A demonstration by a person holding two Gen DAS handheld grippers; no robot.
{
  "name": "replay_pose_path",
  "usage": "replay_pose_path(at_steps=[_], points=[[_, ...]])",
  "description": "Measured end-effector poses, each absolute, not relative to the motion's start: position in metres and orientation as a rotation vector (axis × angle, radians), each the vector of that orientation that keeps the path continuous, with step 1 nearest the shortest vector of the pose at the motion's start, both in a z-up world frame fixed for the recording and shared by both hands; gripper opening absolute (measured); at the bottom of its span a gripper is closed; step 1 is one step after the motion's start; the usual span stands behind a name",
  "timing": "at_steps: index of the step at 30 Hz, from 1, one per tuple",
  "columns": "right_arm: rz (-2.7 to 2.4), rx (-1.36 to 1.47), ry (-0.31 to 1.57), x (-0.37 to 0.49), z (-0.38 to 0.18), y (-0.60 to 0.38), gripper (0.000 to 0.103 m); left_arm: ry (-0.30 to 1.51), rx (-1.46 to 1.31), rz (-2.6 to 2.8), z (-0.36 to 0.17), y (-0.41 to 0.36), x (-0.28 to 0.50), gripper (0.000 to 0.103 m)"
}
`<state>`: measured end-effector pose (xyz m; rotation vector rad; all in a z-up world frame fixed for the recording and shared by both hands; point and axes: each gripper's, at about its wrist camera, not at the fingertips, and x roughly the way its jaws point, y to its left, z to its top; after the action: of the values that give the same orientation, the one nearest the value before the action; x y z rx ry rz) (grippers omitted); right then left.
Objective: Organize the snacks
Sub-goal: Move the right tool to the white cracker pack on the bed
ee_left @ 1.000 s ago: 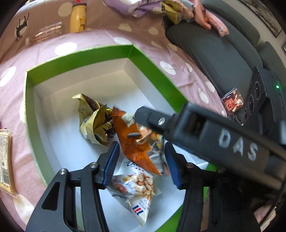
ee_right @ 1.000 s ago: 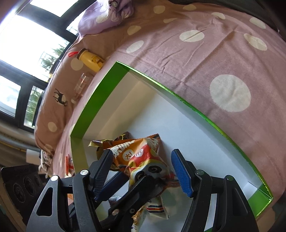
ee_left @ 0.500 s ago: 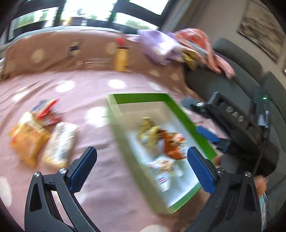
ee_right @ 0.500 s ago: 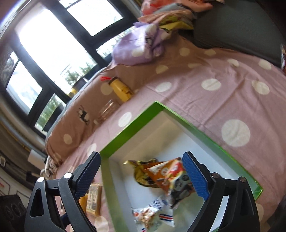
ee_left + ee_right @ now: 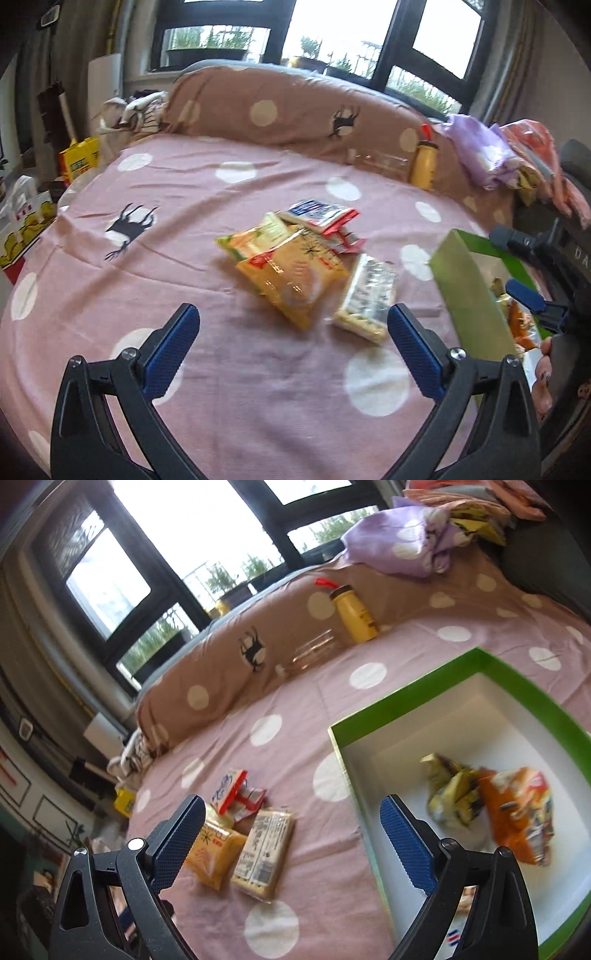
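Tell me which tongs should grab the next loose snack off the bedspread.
Left, probably. The left tongs stand open and empty, aimed at the yellow packet lying straight ahead. The right tongs, also open, straddle the green box edge.

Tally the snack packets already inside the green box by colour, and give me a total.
Yellow-brown packet: 1
Orange packet: 1
White packet, only a corner showing: 1
Total: 3 in the green box
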<state>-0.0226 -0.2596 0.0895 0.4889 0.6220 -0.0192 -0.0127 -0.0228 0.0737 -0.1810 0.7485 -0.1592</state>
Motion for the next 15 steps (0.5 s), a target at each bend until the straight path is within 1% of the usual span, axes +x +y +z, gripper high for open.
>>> replay_pose_path(at_steps=[4, 8, 15], points=[[-0.061, 0.348, 0.685, -0.012, 0.077, -0.230, 0.095, 0.780, -0.204, -0.136, 0.072, -0.009, -0.010, 0.102], [-0.045, 0.261, 0.701, -0.007, 0.071, -0.207, 0.095, 0.725, -0.196, -0.131, 0.080, -0.008, -0.017, 0.102], [-0.040, 0.177, 0.757, 0.003, 0.052, -0.181, 0.095, 0.701, -0.146, -0.113, 0.083, -0.011, -0.021, 0.102]])
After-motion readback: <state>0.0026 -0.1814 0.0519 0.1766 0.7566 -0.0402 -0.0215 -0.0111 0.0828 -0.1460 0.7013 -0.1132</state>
